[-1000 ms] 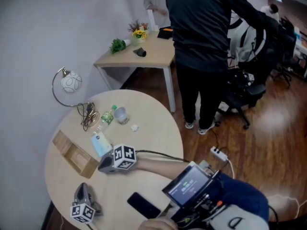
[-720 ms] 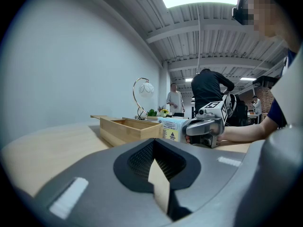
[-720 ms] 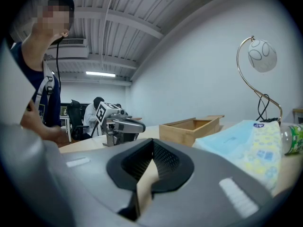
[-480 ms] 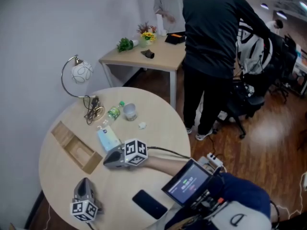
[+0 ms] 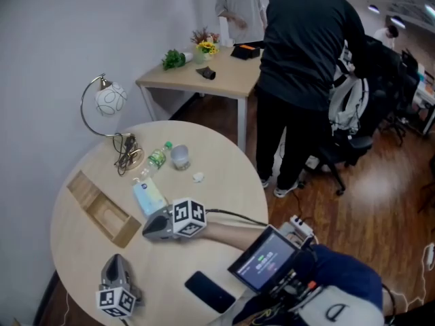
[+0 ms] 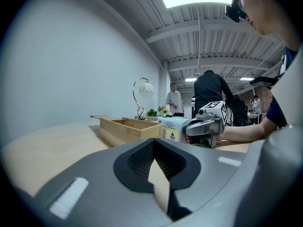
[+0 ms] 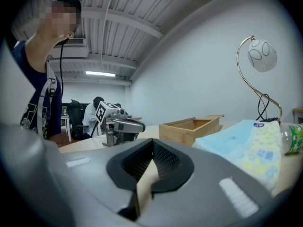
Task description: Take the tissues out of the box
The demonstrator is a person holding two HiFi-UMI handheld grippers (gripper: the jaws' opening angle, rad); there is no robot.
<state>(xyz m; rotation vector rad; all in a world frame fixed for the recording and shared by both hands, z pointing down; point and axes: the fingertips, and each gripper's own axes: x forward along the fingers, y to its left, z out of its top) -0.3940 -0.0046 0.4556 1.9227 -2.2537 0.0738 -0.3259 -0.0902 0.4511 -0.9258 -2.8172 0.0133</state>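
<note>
Worktop [image 5: 231,182], round and of pale wood, fills the lower left of the head view. Near its left edge lies an open wooden box [image 5: 100,210], long and shallow, with a curved-stem lamp [image 5: 109,100] standing behind it toward the upper left. Below the box, at the bottom left, the left hand-held gripper [image 5: 115,263] rests on the worktop with its jaws closed together on nothing. Just right of the box lies the tissue pack [image 5: 148,197], light blue, flat on the worktop and outside the box. The right hand-held gripper [image 5: 147,232] sits just beside the pack's lower end, jaws pressed together and empty; whether it touches the pack cannot be told. Higher up are a green-labelled bottle [image 5: 156,159] on its side, a clear cup [image 5: 180,157] and a small white crumpled scrap [image 5: 198,177]. A dark phone [image 5: 209,292] lies at the bottom centre. At the upper right a person in black [image 5: 306,53] stands by a second table [image 5: 224,80].
</note>
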